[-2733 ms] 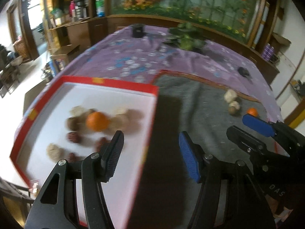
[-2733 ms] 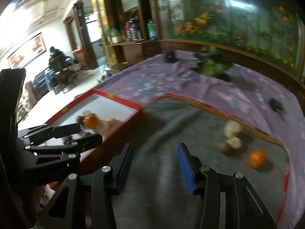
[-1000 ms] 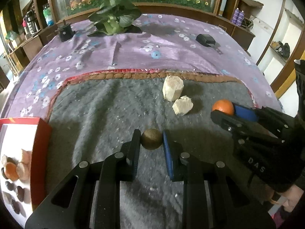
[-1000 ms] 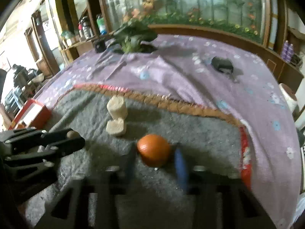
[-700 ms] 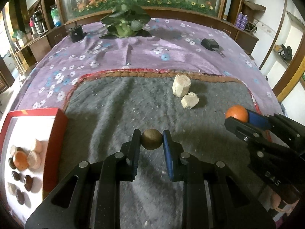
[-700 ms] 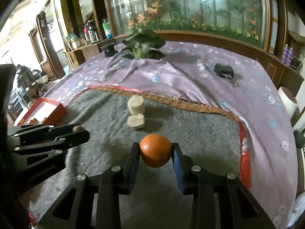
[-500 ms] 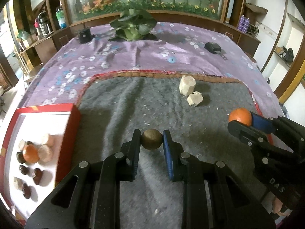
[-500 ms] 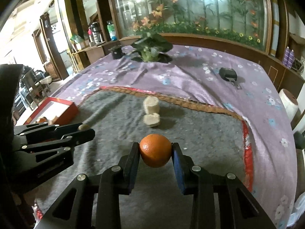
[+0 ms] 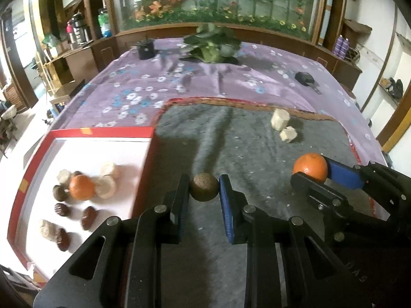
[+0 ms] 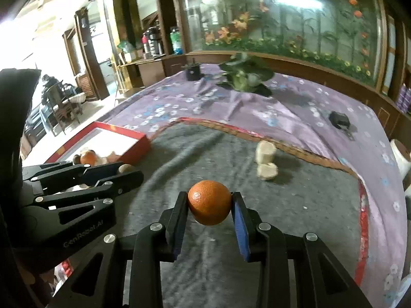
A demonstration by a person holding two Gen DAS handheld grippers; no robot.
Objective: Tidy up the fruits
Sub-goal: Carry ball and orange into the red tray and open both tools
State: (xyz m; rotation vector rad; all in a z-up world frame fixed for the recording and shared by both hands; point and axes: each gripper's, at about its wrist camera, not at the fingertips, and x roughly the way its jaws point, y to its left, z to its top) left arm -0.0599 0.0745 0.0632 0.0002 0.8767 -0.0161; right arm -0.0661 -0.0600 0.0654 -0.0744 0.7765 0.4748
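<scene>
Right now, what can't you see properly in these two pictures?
- Red box, right wrist view: the left tongs cover its near part, so most fruits inside are hidden.
- Dark brown pieces in the box, left wrist view: too small and blurred to name.
- Two pale chunks on the grey mat: blurred; kind unclear.
- Underside of the orange in the right tongs: faces away.
</scene>
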